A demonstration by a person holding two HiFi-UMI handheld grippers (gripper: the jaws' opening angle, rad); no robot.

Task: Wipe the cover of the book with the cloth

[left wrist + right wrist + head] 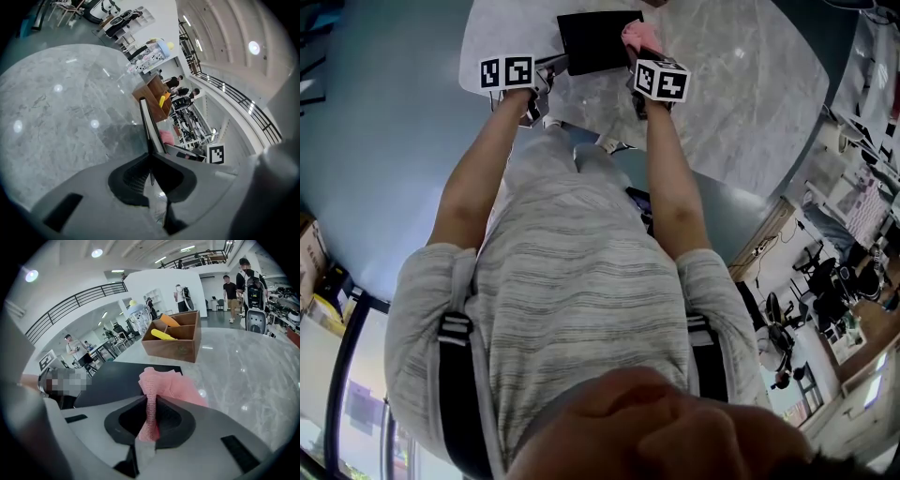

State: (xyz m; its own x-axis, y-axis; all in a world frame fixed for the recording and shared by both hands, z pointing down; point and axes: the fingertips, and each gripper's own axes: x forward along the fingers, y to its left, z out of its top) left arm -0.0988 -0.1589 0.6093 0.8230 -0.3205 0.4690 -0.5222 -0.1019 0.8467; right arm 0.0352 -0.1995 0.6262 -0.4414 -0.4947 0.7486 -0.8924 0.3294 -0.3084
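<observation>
Left gripper [151, 158] shut on the book's [598, 39] left edge; book lies on table [741, 84]. My right gripper [151, 401] pinches cloth [171, 385] at the book's right edge.

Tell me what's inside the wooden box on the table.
The wooden box is divided into compartments. One holds a yellow object, and the one behind it holds an orange object. The box's walls hide the compartment floors and whatever sits in the right-hand compartments.

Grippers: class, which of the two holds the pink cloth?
The right gripper: the pink cloth is pinched in its jaws; the left gripper clamps the book instead.
</observation>
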